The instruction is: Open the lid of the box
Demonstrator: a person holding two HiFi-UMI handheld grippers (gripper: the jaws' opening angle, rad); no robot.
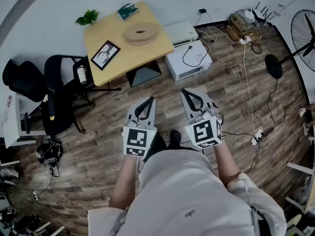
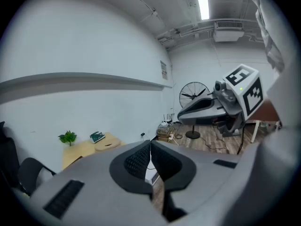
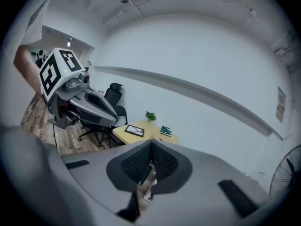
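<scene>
as hand-held grippers (image 1: 148, 101) (image 1: 186, 93) hang closed, wooden floor (image 1: 98, 149)

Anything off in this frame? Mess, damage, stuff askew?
Nothing is spilled or broken. Two oddities: a white appliance sits on the floor beside the table with its cord lying loose on top, and cables trail across the floor at the right. The round wooden box on the table looks undisturbed.

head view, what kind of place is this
Probably a small office or lab workroom, not a home. A light wooden table stands against the white wall with a black office chair beside it. A standing fan and a tangle of cables sit on the wood-look floor.
</scene>
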